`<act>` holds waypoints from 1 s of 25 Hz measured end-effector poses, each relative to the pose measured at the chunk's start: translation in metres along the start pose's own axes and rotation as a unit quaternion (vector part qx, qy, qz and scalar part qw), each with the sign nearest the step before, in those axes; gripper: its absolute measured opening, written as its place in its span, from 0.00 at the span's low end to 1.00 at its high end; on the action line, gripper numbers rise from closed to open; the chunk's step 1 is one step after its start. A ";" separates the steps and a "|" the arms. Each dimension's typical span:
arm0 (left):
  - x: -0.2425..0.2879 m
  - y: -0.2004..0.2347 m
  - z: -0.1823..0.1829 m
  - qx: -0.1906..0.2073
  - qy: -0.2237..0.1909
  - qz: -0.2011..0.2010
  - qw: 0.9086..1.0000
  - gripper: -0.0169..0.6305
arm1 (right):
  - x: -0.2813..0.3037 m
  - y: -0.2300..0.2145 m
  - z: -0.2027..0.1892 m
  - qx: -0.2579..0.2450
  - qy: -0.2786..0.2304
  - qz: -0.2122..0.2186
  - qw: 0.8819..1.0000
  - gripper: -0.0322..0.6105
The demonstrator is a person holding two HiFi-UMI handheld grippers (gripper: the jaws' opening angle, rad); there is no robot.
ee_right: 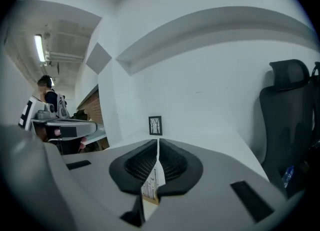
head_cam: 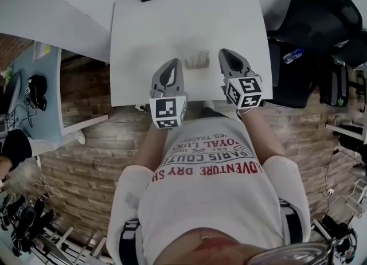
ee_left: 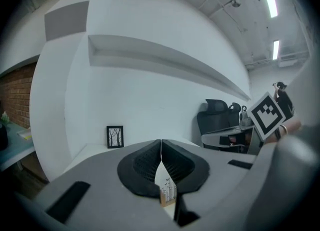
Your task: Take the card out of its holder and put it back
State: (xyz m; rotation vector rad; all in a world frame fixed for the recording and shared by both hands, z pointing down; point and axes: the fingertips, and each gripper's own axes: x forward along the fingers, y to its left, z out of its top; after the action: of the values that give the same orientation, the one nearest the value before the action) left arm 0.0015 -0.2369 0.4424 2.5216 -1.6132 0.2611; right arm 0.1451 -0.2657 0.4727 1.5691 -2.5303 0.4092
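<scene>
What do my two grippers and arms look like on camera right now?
Both the left gripper and right gripper have grey bodies with black ribbed pads. The left cube and right cube are white with black square markers. No cables show. The person wears a short-sleeved white T-shirt with red and dark lettering.

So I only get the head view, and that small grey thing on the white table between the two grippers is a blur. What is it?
Observer: In the left gripper view it is a small card printed with bare trees, standing upright in a tan holder.
Operator: Are the jaws open? From above I can't tell.
Observer: No. The left gripper has its pads together, and the card shows only through the gap beneath them.
Operator: And the other one?
Observer: The right gripper is shut the same way in its own view.
</scene>
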 end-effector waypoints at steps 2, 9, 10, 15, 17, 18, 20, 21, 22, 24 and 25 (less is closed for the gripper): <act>-0.006 -0.005 0.001 -0.004 -0.001 -0.011 1.000 0.06 | -0.012 0.004 -0.002 0.002 -0.005 -0.021 1.000 0.09; -0.027 -0.013 -0.006 -0.019 0.010 -0.037 0.999 0.06 | -0.046 0.025 -0.014 -0.005 -0.023 -0.057 0.998 0.09; -0.030 -0.013 -0.008 -0.022 0.012 -0.040 0.999 0.06 | -0.049 0.028 -0.015 -0.008 -0.023 -0.063 0.998 0.09; -0.040 -0.012 -0.010 -0.025 0.013 -0.046 0.999 0.06 | -0.061 0.043 -0.016 -0.030 -0.032 -0.073 0.996 0.09; -0.043 -0.014 -0.010 -0.023 0.012 -0.049 0.998 0.06 | -0.064 0.048 -0.016 -0.039 -0.033 -0.076 0.996 0.09; -0.044 -0.014 -0.010 -0.021 0.012 -0.051 0.998 0.06 | -0.065 0.050 -0.016 -0.041 -0.033 -0.077 0.996 0.09; -0.046 -0.015 -0.010 -0.018 0.013 -0.053 0.998 0.06 | -0.066 0.053 -0.018 -0.043 -0.032 -0.076 0.996 0.09; -0.046 -0.014 -0.010 -0.018 0.013 -0.053 0.998 0.06 | -0.066 0.054 -0.018 -0.044 -0.031 -0.076 0.996 0.09; -0.047 -0.013 -0.009 -0.017 0.013 -0.053 0.998 0.06 | -0.066 0.055 -0.018 -0.045 -0.030 -0.076 0.996 0.09; -0.047 -0.012 -0.009 -0.019 0.013 -0.052 0.998 0.06 | -0.065 0.057 -0.018 -0.045 -0.030 -0.075 0.996 0.09; -0.047 -0.011 -0.009 -0.019 0.014 -0.052 0.998 0.06 | -0.065 0.057 -0.018 -0.045 -0.030 -0.075 0.996 0.09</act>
State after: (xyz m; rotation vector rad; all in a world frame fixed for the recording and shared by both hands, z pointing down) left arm -0.0081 -0.1889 0.4407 2.5515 -1.4563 0.2497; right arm 0.1228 -0.1809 0.4644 1.7466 -2.4158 0.2311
